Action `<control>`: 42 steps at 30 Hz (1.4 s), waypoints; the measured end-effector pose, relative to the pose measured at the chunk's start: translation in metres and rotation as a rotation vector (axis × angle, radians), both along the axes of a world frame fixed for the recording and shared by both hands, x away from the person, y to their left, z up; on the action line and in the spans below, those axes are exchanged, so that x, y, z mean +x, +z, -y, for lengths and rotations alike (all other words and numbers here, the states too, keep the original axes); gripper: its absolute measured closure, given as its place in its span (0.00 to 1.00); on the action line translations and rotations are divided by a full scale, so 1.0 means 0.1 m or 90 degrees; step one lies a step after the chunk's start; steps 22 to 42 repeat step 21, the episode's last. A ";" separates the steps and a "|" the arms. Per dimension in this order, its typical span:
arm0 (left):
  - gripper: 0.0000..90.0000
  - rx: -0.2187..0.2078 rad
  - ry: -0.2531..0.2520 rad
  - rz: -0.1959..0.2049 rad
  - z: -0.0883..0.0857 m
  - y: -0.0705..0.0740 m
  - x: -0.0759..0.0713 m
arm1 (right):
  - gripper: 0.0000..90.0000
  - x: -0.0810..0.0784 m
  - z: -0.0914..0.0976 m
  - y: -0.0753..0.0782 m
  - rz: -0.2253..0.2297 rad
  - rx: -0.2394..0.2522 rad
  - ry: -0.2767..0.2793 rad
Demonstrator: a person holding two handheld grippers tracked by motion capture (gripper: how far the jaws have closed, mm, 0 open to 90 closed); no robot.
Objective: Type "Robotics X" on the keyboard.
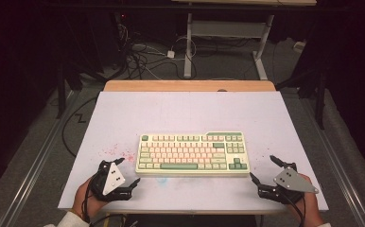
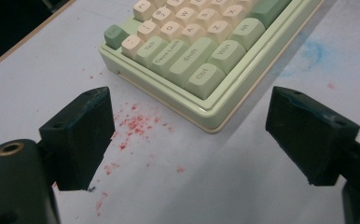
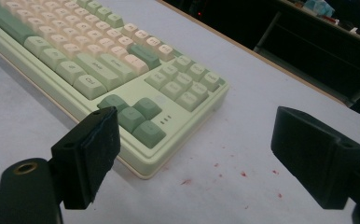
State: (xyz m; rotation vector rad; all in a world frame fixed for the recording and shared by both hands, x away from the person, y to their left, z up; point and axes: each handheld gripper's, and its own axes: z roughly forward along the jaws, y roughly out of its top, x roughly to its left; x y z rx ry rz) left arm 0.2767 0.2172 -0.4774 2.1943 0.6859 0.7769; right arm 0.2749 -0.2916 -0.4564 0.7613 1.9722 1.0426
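High view, left gripper point(image 1: 127, 171) and right gripper point(image 1: 262, 169) near the table point(image 1: 124, 109) front edge, both wide open and empty, keyboard point(image 1: 193, 153) between them farther back, left gripper view adds red specks point(image 2: 134, 125) and key lettering.

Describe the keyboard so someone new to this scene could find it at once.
On the white table, look to the middle, slightly toward the person. The keyboard lies flat there between the two open tools, pale green with cream and darker green keys, the one object on that surface.
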 end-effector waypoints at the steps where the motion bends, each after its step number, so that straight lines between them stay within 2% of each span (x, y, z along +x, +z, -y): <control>1: 0.17 0.000 0.000 -0.001 0.00 0.00 0.00 | 0.18 0.00 0.00 0.00 0.000 0.001 -0.001; 42: 0.16 -0.001 0.000 -0.005 0.02 0.00 0.05 | 0.18 0.01 0.01 -0.02 -0.004 -0.001 0.001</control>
